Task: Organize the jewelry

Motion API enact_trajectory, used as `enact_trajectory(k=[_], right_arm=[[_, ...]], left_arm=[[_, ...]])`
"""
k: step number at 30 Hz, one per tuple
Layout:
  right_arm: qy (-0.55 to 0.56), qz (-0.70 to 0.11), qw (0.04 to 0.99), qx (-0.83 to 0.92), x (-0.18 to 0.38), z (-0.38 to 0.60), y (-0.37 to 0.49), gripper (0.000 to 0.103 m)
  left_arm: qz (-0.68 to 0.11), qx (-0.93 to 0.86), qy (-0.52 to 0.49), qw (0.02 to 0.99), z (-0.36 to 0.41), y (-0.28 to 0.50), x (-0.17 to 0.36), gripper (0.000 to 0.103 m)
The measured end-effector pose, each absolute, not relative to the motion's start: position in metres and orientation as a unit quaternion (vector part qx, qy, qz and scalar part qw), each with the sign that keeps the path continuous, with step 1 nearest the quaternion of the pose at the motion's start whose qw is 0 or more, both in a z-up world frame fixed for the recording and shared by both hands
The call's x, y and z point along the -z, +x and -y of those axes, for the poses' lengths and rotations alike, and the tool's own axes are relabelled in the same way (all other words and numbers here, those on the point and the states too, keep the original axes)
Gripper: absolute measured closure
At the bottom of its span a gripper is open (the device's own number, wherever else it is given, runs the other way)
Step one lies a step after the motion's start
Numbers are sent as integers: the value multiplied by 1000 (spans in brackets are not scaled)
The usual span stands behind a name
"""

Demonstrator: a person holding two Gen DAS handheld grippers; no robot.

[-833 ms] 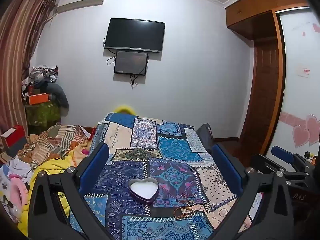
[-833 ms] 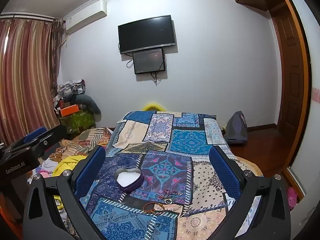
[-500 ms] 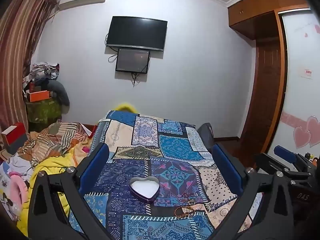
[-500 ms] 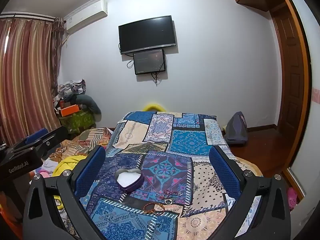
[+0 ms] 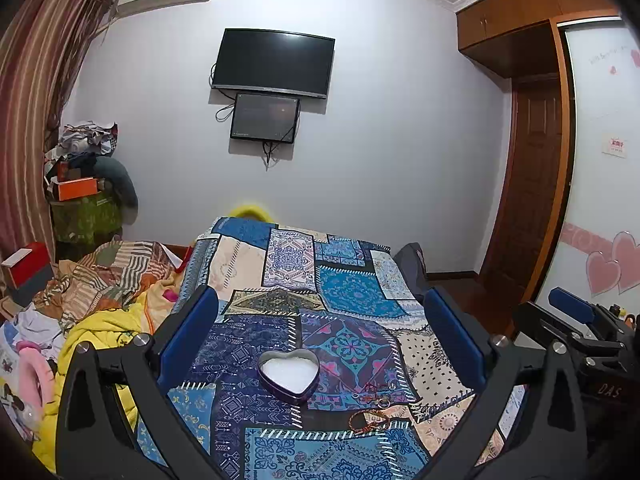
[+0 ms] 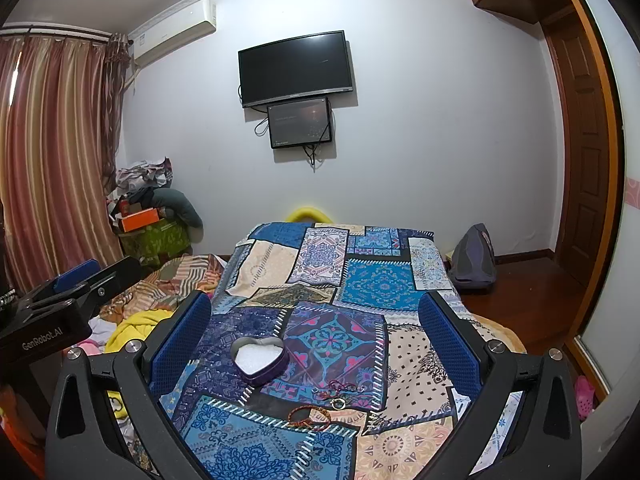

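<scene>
I am looking across a bedroom at a bed [image 5: 352, 292] spread with a blue patchwork cover, a dark television [image 5: 273, 63] hanging on the pale wall beyond it and a heap of bedding [image 5: 104, 276] lying off to the left of my left hand-held gripper [image 5: 320, 332]. I am holding that left hand-held gripper above the near end of the bed with its blue pads spread as wide as they go and nothing between them. The right hand-held gripper [image 6: 316, 332] is hanging beside it in the same way, fully spread and empty. A heart-shaped tin [image 5: 289, 373] is sitting open on the cover just ahead of both, between the pads as each camera sees it, showing only a white lining. Nearer to me and slightly right of the tin, a braided bracelet [image 6: 309, 417] and a thin red cord piece with a small metal ring [image 6: 339, 394] are lying loose on the cover, close together. I am judging the task as not yet begun: every piece is outside the tin, so each one is waiting to be picked up and placed inside.
</scene>
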State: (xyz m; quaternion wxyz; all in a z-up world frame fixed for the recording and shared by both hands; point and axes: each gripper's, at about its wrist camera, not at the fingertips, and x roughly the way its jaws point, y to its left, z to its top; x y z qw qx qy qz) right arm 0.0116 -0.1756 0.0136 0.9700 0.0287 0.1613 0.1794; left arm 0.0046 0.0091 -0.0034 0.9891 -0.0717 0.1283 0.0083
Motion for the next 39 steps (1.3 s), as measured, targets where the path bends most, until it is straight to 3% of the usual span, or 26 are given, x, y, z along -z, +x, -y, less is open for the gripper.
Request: enact_trajectory(k=[39], right_arm=[[35,-161,970,-177,-16,178,14,0]], left_arm=[[-131,-9,-63,989,-2,11,7,0]])
